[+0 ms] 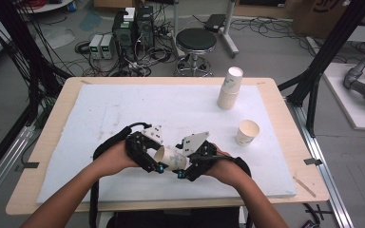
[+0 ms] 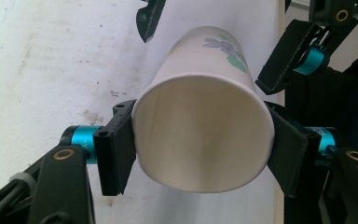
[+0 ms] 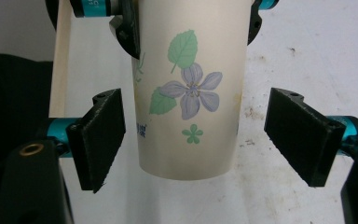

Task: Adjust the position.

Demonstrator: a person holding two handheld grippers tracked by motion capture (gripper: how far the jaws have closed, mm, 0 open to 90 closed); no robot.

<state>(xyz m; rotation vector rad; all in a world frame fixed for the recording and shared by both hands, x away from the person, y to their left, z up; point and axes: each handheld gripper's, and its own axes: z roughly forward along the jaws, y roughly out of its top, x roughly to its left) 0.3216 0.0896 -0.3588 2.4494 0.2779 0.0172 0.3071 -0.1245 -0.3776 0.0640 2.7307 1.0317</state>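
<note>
One big bench has a white mat on top. Above it, the left claw squeezes a flower paper cup by its rim. Next to it, the right claw is wide open around the cup's bottom, not touching.
</note>
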